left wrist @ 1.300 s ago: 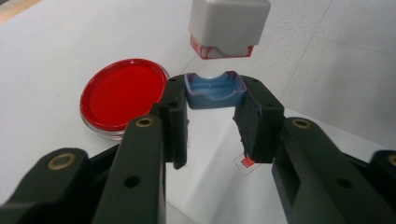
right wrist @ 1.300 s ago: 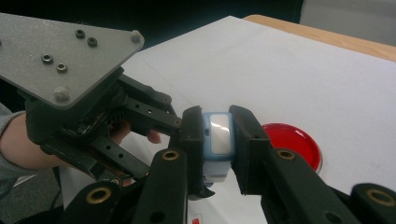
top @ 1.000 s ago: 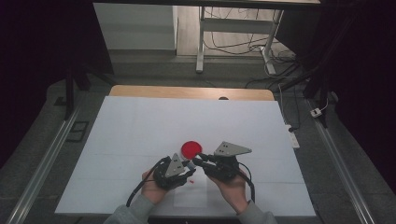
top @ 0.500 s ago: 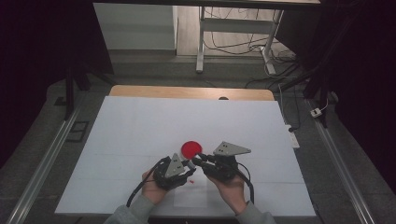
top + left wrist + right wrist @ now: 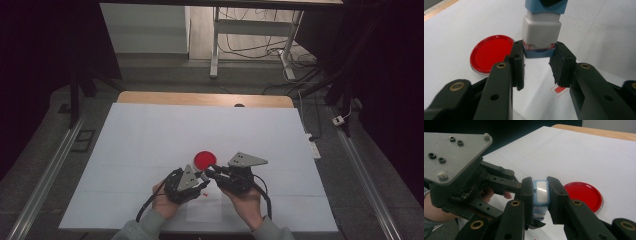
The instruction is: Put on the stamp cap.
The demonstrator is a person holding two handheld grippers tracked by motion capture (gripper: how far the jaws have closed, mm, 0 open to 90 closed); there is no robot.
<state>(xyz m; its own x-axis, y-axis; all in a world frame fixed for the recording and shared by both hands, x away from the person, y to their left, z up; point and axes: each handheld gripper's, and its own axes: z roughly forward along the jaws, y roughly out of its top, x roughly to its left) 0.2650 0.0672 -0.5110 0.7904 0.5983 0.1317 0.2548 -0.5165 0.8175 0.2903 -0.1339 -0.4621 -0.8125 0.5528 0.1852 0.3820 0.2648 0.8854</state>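
White paper covered the worktop (image 5: 150, 150). My right tongs (image 5: 541, 195) were clamped on the stamp (image 5: 540, 195), held just off the paper. My left tongs (image 5: 537, 63) gripped its blue base. At ten o'clock lay the red pad (image 5: 491, 53).

The high view is dim and grainy, with black corners and darkness on both sides; the white surface (image 5: 150, 150) is evenly lit without hard shadows. Both gripper views are brighter, with soft shadows under the tongs and slight blur on near parts.
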